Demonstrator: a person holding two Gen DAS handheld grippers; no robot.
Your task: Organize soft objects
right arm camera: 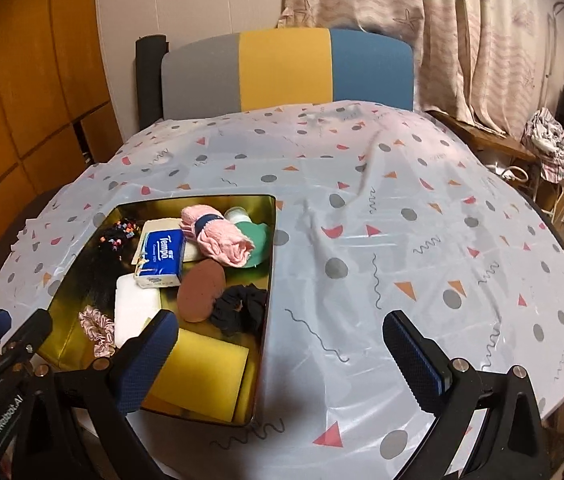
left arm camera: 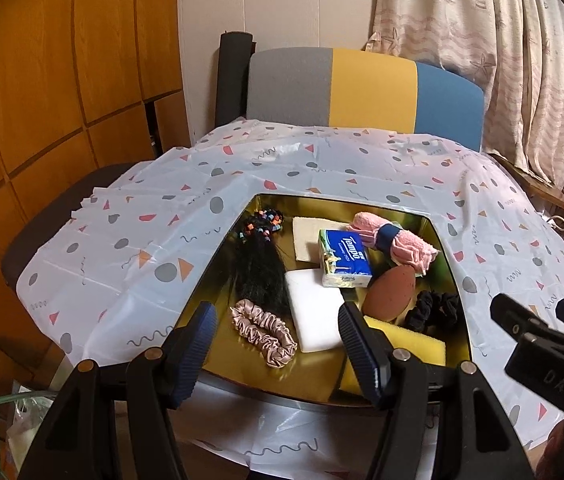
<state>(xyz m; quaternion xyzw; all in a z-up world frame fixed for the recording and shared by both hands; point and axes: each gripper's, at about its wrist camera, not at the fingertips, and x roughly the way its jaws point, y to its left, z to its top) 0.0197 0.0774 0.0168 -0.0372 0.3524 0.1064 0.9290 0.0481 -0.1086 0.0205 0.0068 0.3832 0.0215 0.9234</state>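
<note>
A gold metal tray on the table holds soft things: a blue Tempo tissue pack, a rolled pink towel, a brown sponge, a black scrunchie, a pink satin scrunchie, a white sponge, a yellow sponge, and black hair with coloured beads. My left gripper is open above the tray's near edge. My right gripper is open over the tablecloth beside the tray.
The table wears a white tablecloth with coloured shapes. A grey, yellow and blue chair back stands behind it. A wooden wardrobe is at the left, curtains at the right.
</note>
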